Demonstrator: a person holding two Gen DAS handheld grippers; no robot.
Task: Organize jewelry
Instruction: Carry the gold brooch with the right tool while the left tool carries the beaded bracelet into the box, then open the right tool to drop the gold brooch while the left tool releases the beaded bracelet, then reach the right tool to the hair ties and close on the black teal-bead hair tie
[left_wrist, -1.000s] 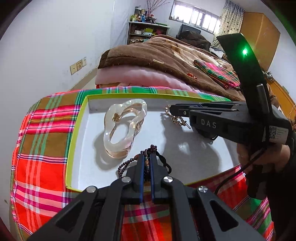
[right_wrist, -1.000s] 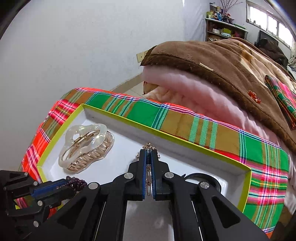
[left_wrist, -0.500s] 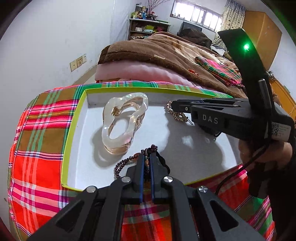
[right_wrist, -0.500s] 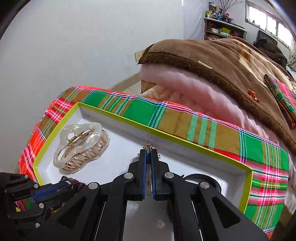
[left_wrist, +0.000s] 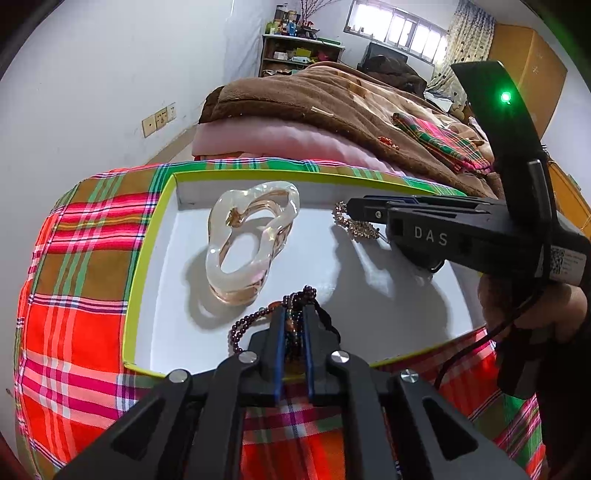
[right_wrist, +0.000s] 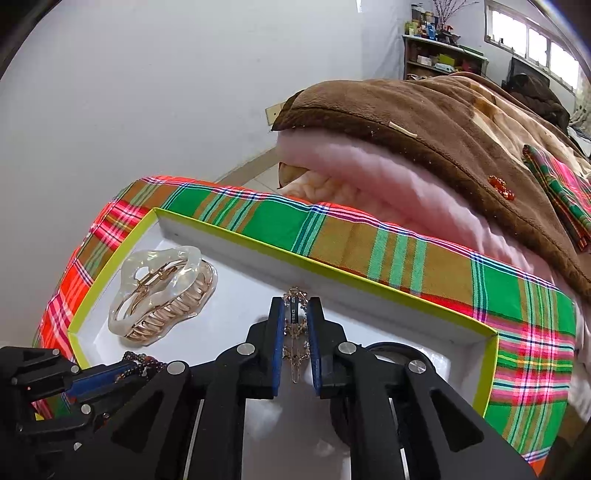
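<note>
While both tongs reach into the shallow white tray (left_wrist: 369, 306) with its lime-green rim, each has a piece of jewelry between its fingers; the left tongs (left_wrist: 293, 314) have their blue-lined fingers slightly apart with the dark bead bracelet (left_wrist: 243, 325) bunched between them, part of the strand trailing out toward 8 o'clock onto the tray floor, and I cannot tell whether the pads press on the beads; the right tongs (right_wrist: 297, 314) stand a little apart around a slim gold hair clip (right_wrist: 295, 332) set with small stones, which hangs lengthwise in the gap, and the pads do not seem to pinch it firmly; in the left wrist view the right tongs (left_wrist: 351, 210) enter from 3 o'clock, the gold clip showing at their tip near the tray's far wall; the clear hair claw (left_wrist: 251, 243) with gold teeth lies on the tray floor at 11 o'clock from the left tongs, apart from both pieces; the tray sits on a red, green and tan plaid cloth (right_wrist: 332, 240); beyond it, at 12 o'clock, a brown blanket (right_wrist: 443, 122) lies over a pink quilt (right_wrist: 369, 177).
</note>
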